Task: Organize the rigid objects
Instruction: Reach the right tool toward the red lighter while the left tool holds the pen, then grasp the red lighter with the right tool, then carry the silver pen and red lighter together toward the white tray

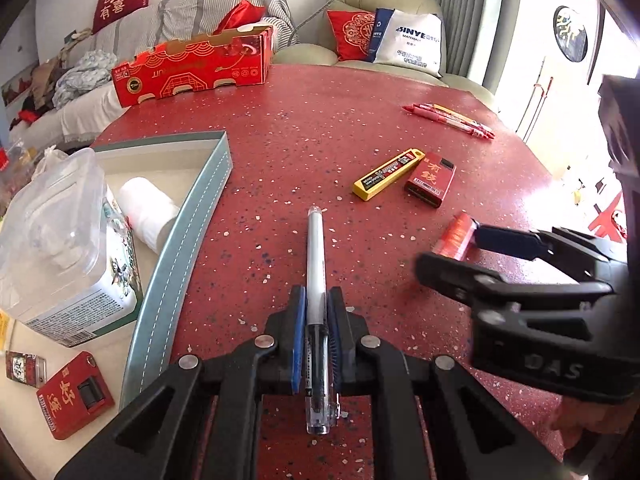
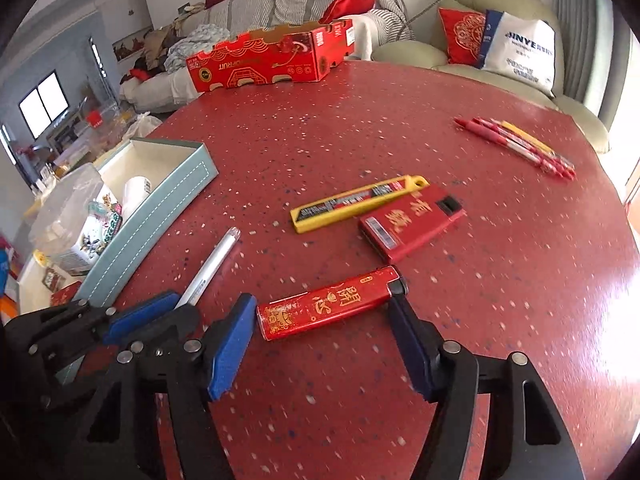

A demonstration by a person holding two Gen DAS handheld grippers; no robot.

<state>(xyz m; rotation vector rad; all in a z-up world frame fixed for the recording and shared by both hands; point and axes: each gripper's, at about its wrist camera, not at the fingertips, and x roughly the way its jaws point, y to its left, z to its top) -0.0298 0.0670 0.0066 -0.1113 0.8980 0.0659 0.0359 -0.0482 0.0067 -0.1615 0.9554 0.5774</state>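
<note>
Left gripper is clamped on the pen, probably headed for the tray. Right gripper sits open around the lighter lying on the tabletop, not pinching it.

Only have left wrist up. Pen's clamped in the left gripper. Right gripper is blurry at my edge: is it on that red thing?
Observer: Not gripping. The right gripper is open, and the red lighter lies on the table between its fingers.
Operator: Any pad touching it?
Observer: The right-hand pad sits at the lighter's black cap end, but I can't tell if it touches. The left-hand pad is clear of it.
Operator: Which end of the lighter is which? I see just a red sliver.
Observer: Black cap points toward the red flat box; the base points toward the left gripper holding the pen.
</note>
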